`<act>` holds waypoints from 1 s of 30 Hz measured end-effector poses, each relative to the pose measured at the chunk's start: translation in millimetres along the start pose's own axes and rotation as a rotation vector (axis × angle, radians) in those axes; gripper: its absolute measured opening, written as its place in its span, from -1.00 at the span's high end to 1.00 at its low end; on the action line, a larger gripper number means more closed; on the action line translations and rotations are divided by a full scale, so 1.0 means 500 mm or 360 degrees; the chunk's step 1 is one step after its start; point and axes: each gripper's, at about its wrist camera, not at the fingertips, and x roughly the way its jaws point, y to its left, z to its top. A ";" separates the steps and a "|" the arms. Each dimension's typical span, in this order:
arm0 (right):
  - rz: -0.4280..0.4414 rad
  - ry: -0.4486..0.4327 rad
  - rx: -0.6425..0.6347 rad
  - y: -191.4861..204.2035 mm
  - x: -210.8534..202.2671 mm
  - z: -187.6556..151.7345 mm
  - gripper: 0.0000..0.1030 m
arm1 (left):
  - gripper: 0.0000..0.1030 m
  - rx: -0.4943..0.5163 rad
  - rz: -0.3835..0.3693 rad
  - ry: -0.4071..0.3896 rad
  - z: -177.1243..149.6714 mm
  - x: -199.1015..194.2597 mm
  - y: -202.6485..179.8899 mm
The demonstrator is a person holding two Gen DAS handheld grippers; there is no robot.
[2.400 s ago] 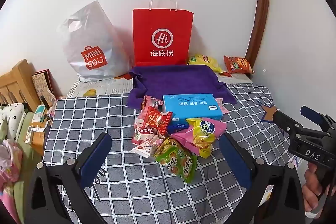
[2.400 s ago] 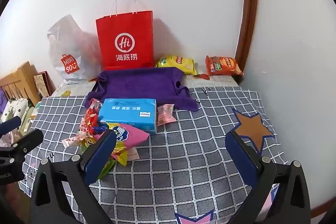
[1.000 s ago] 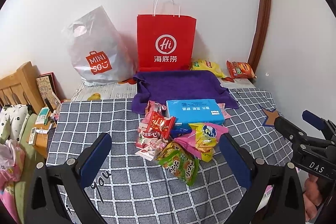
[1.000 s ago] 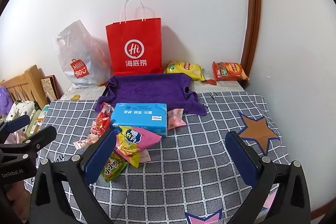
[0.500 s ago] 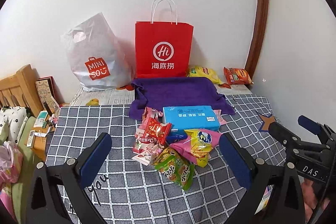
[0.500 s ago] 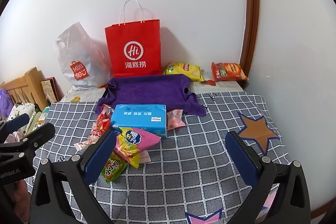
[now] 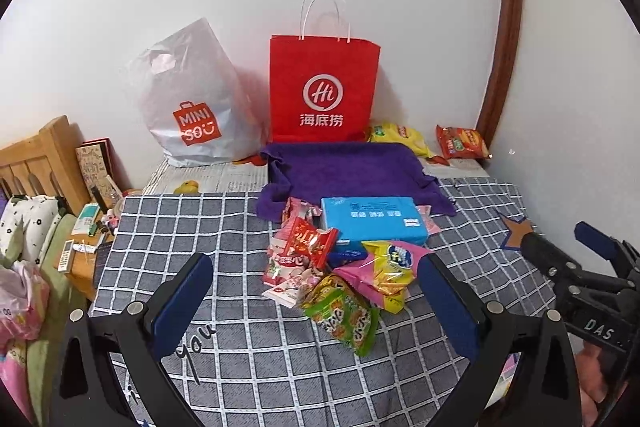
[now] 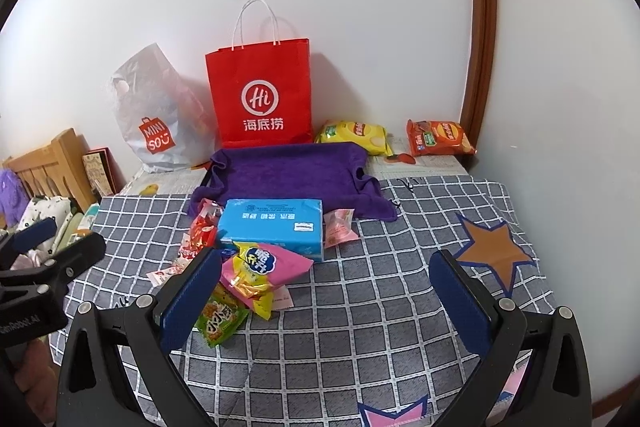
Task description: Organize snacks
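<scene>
A heap of snack packets lies mid-table: a green packet (image 7: 346, 313), a pink-and-yellow packet (image 7: 386, 267), a red packet (image 7: 308, 241) and a blue box (image 7: 374, 219). The same blue box (image 8: 274, 225) and pink packet (image 8: 262, 269) show in the right wrist view. A purple cloth-lined tray (image 7: 348, 169) sits behind them, before a red paper bag (image 7: 324, 89). My left gripper (image 7: 316, 305) is open, just short of the heap, empty. My right gripper (image 8: 326, 301) is open over bare checked cloth to the heap's right, empty.
A white plastic bag (image 7: 188, 103) stands left of the red bag. Yellow (image 8: 354, 135) and orange (image 8: 438, 137) chip bags lie at the back right by the wall. A wooden bed frame (image 7: 36, 163) and a cluttered side table (image 7: 86, 227) flank the left edge.
Both wrist views have shifted slightly: the scene has sunk a little in the frames, with the heap staying just ahead of the left fingers. Both grippers stayed open and empty.
</scene>
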 end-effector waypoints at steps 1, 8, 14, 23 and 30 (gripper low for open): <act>-0.0001 0.0003 0.0002 0.000 0.000 0.001 -0.99 | -0.99 0.0003 0.0002 0.0002 0.001 0.001 0.000; -0.0002 -0.0001 -0.0018 0.005 0.002 -0.004 -0.99 | -0.99 0.0003 0.0009 0.0003 0.006 0.002 0.001; -0.0003 -0.0006 -0.0013 0.003 0.003 -0.012 -0.99 | -0.99 -0.0043 0.0003 -0.0008 0.003 -0.002 0.010; -0.0017 -0.0042 -0.0012 -0.014 0.010 -0.015 -0.99 | -0.99 -0.0070 0.0001 -0.0027 0.005 0.014 0.011; -0.0003 -0.0050 0.0007 -0.033 0.032 -0.014 -0.99 | -0.99 -0.0080 -0.0007 0.0017 0.010 0.054 0.015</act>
